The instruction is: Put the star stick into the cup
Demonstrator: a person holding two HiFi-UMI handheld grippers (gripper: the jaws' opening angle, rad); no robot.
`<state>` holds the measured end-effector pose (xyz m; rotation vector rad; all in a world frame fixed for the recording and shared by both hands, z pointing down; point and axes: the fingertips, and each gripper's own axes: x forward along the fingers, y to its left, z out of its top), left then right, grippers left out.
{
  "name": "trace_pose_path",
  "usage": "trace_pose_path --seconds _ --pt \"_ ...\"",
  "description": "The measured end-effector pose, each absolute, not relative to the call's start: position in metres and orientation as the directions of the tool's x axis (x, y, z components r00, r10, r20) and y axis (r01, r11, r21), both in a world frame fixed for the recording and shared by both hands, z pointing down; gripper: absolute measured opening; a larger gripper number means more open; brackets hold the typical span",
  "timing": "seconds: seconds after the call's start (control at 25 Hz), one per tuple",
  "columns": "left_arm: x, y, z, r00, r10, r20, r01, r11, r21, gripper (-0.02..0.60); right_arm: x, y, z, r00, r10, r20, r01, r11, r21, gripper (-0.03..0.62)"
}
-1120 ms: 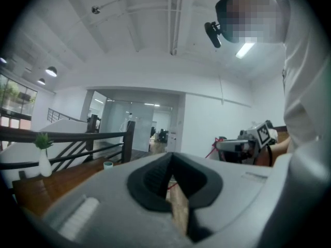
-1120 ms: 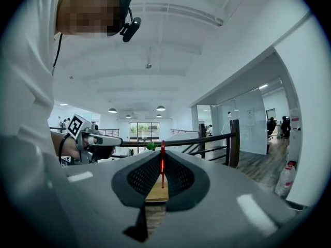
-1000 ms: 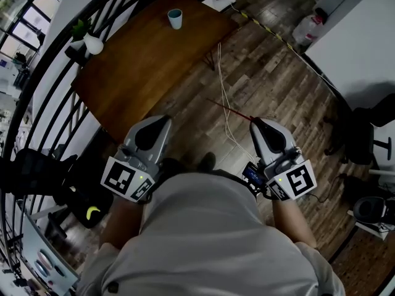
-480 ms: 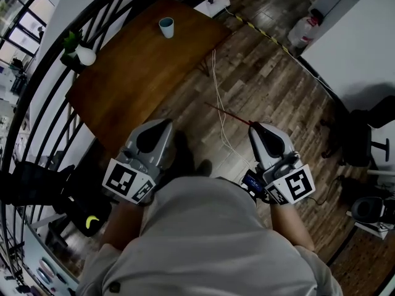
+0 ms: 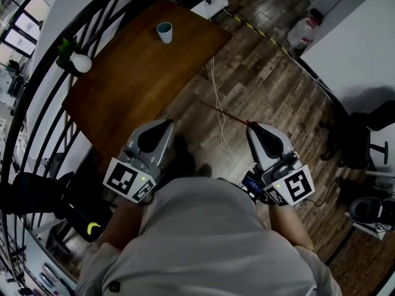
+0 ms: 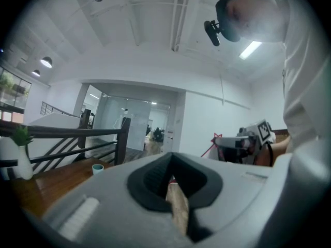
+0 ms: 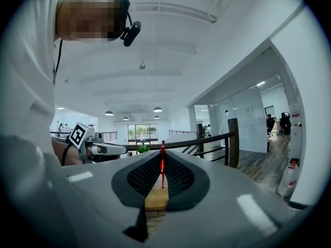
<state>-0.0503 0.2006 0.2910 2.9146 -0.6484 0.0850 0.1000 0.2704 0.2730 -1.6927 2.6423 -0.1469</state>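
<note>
A thin red star stick [image 5: 223, 113] juts forward-left from my right gripper [image 5: 251, 127], whose jaws are shut on it over the wooden floor. In the right gripper view the stick [image 7: 162, 161] stands upright between the closed pads of the right gripper [image 7: 162, 182]. The pale blue cup [image 5: 163, 32] stands far ahead, near the far end of the brown table [image 5: 142, 79]. My left gripper [image 5: 162, 123] hovers by the table's near corner, shut and empty. The left gripper view shows the left gripper [image 6: 173, 182], the cup [image 6: 97, 168] and the stick's star [image 6: 216, 137].
A white vase with a green plant [image 5: 77, 60] sits at the table's left edge beside a black railing [image 5: 37, 85]. White cables [image 5: 216, 97] trail across the floor. A white jug [image 5: 301, 29] and a black chair [image 5: 364, 140] stand at the right.
The table and cup have slid down and left in the head view as the person steps closer. Both grippers keep their pose, the stick still held.
</note>
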Motion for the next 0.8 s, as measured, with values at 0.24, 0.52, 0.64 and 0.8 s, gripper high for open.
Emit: trace_pose_path --seconds 0.24,0.52,0.64,0.8 --pt "-0.057 0.136 0.297 0.909 -0.409 0.078 -0.416 -0.898 0.141 0.003 0.088 0.204 0.282 -0.427 -0.902 0.058 -0.903 0.423 -0.074 0.023" --pt "-0.072 0.039 0.282 0.916 -0.394 0.074 -0.401 -0.907 0.133 0.003 0.075 0.104 0.263 -0.419 -0.907 0.052 -0.907 0.416 -0.058 0.023" --pt "-0.081 0.007 0.275 0.920 -0.384 0.076 -0.391 -0.912 0.125 0.003 0.069 0.072 0.254 -0.406 -0.913 0.046 -0.913 0.404 -0.054 0.023" --pt "-0.093 -0.029 0.274 0.921 -0.381 0.084 -0.389 -0.913 0.126 0.003 0.063 0.038 0.250 -0.390 -0.920 0.038 -0.920 0.388 -0.058 0.023"
